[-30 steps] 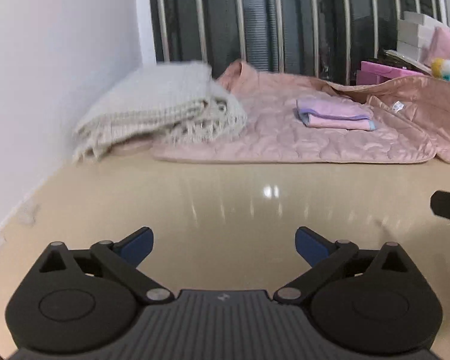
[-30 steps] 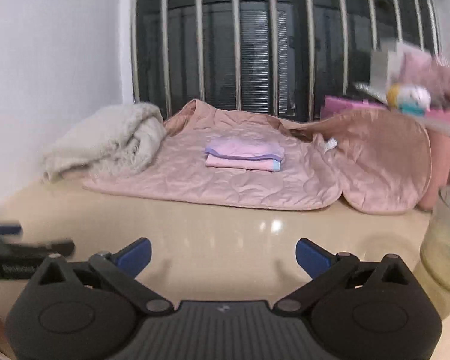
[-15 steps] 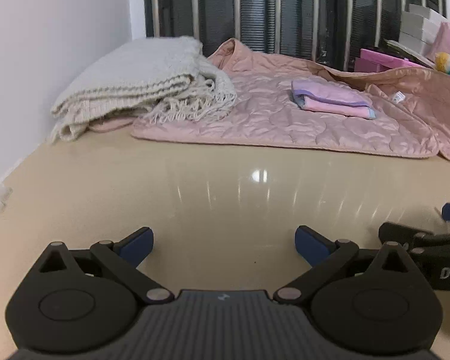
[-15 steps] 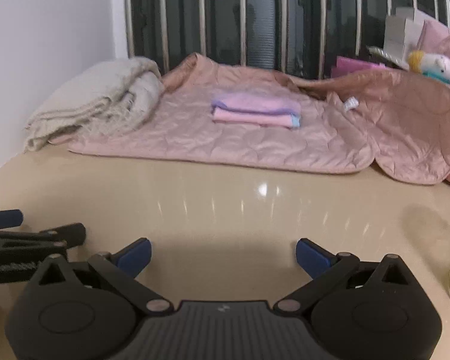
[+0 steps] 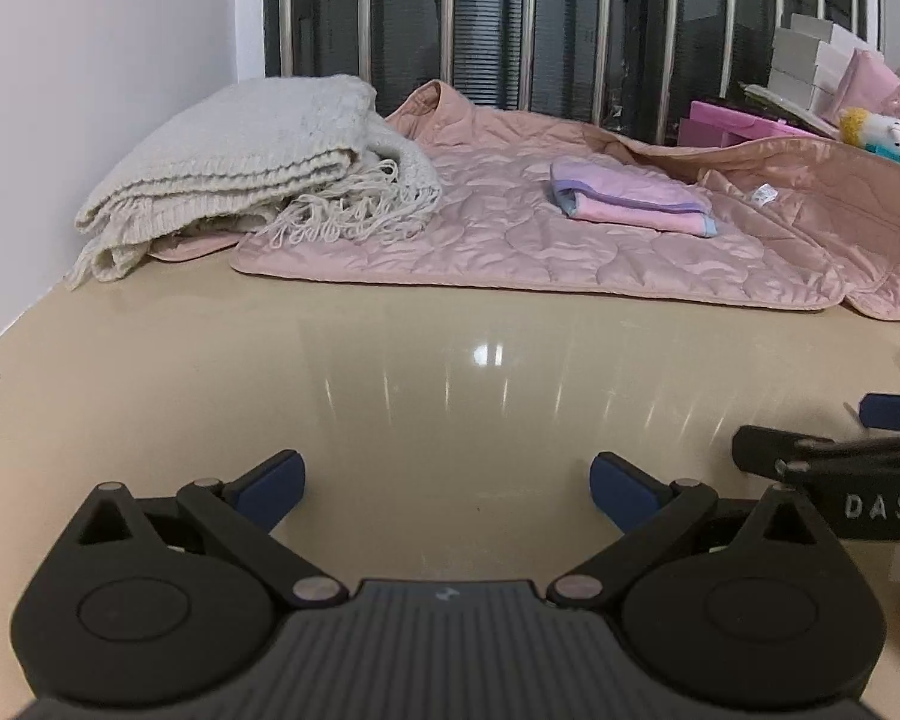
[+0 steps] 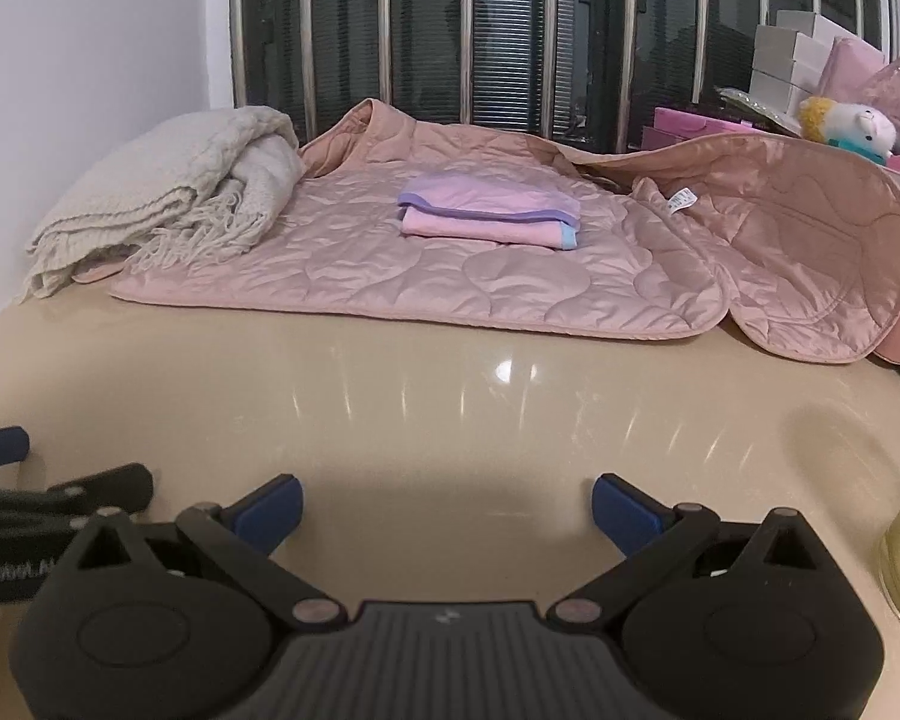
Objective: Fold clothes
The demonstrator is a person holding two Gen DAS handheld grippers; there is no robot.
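**Quilted satin jacket: handling notes before first grasp**

Pink quilted satin jacket (image 6: 450, 276) is lying spread across the far half of the glossy beige counter (image 6: 450, 408), its collar toward the barred window and its near hem running along the counter's middle. One side panel is flopping up and over at the right, with a white care label (image 6: 682, 199) showing. A small folded pink cloth with lilac edging (image 6: 489, 219) is sitting on the jacket's middle, and a folded cream knitted blanket with fringe (image 5: 252, 174) is overlapping the jacket's left edge.

Left gripper (image 5: 447, 483) and right gripper (image 6: 447, 504) are both hovering low over bare counter, well apart from the jacket. Each has its blue-padded fingers (image 5: 270, 480) spread wide and holding nothing.

Judgement on handling: the jacket is looking light, soft and limp, with thin padding giving slight body. The satin face is reflecting light, so it is probably slippery against the pads and against the polished counter, and may slide rather than crease. Best holds are likely the stitched hem corners and bound edges, where the layers are thickest, pinching deep rather than at the very rim.

Caution: the folded cloth is riding on the panel and the blanket is pinning one edge; both are probably needing clearing, or they will be dragged along.
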